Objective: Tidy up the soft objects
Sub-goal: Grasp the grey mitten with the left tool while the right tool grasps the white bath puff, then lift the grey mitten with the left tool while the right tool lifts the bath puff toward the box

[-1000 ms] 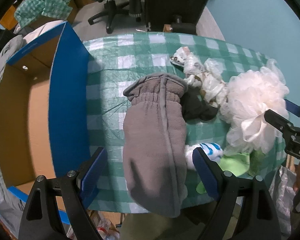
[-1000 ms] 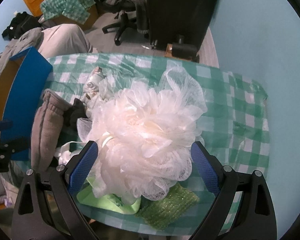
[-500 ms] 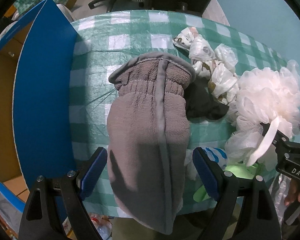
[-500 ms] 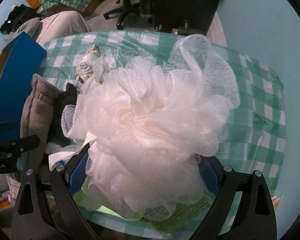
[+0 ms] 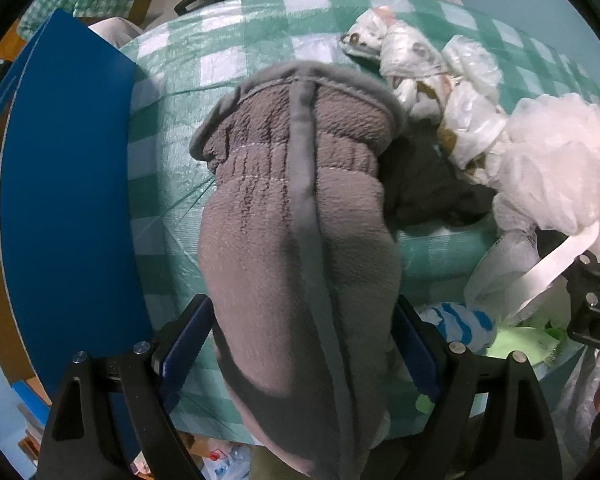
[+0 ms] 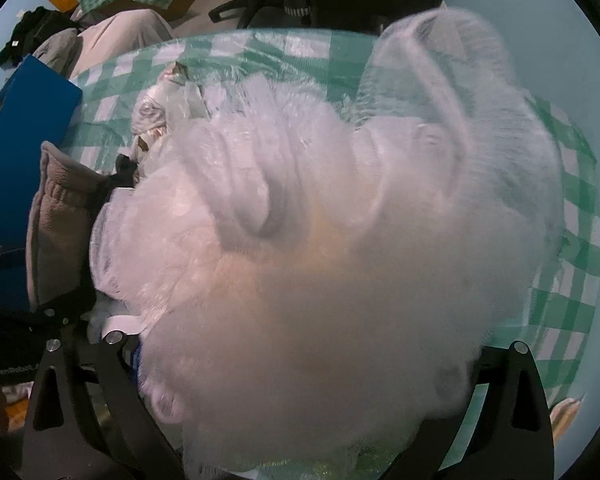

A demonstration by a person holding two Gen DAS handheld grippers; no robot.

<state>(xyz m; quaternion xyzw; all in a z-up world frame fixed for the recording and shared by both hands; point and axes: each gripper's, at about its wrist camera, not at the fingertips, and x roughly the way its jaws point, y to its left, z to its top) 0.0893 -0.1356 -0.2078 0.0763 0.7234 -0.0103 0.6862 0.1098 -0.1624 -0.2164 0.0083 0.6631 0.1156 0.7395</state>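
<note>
A grey fleece mitten (image 5: 292,248) lies lengthwise on the green checked table (image 5: 168,184), cuff pointing away. My left gripper (image 5: 300,344) is open, and its blue pads (image 5: 188,340) sit on either side of the mitten's body. A white mesh bath pouf (image 6: 320,248) fills the right wrist view. My right gripper (image 6: 300,352) stands open around the pouf, which covers the fingertips. The pouf (image 5: 552,160) and its white ribbon loop also show at the right of the left wrist view, where the right gripper's black frame (image 5: 596,312) is at the edge.
An open cardboard box with a blue flap (image 5: 64,208) stands left of the mitten. Crumpled white plastic bags (image 5: 432,68), a dark cloth (image 5: 428,184), a blue-striped white item (image 5: 456,320) and a light green cloth (image 5: 520,344) lie between mitten and pouf. An office chair stands beyond the table.
Both grippers have moved forward and down. The mitten now sits deeper between the left fingers, and the pouf has grown to fill the right view. Finger spacing looks unchanged.
</note>
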